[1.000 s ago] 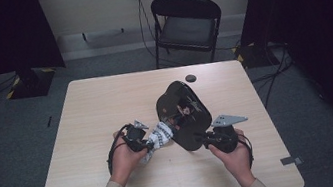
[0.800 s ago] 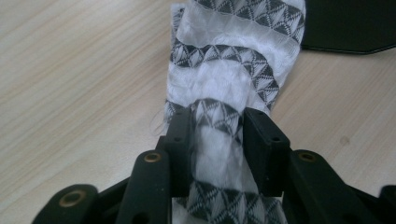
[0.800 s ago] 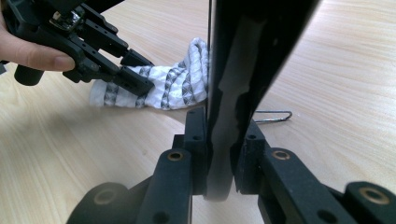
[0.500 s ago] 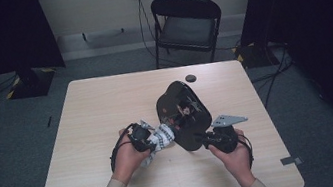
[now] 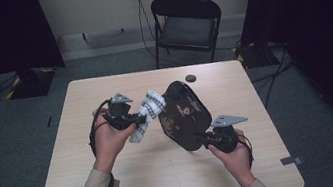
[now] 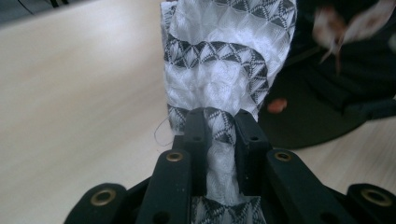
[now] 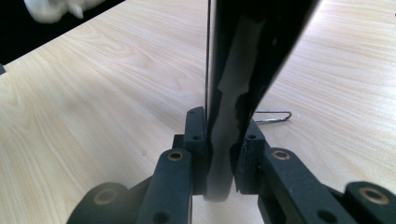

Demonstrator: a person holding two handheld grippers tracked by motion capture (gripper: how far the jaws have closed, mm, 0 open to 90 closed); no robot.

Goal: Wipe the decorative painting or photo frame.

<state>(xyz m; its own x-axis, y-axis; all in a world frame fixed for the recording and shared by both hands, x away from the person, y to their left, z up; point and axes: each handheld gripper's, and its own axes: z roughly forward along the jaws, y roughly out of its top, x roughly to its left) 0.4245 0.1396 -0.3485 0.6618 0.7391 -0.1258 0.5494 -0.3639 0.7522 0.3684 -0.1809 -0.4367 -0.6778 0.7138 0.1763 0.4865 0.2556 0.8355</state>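
Note:
A white cloth with a black triangle pattern (image 5: 149, 107) hangs bunched from my left gripper (image 5: 141, 119), held above the table's left middle. In the left gripper view the cloth (image 6: 219, 60) is pinched between the jaws of the left gripper (image 6: 219, 128), which have just closed a little tighter on it. A black oval tray with a floral print (image 5: 184, 115) stands tilted up on edge, and the cloth's end touches its face. My right gripper (image 5: 201, 138) is shut on the tray's lower rim. The right gripper view has the rim (image 7: 243, 56) clamped between that gripper's jaws (image 7: 219, 135).
The light wooden table (image 5: 118, 182) carries a small black round object (image 5: 191, 78) near its far edge. A thin wire clip (image 7: 273, 117) lies on the wood just beyond the right gripper. A black folding chair (image 5: 186, 22) stands behind the table.
My left hand has lifted the cloth up along the tray's face, from its lower part to its upper left. The right hand and the tray have stayed put.

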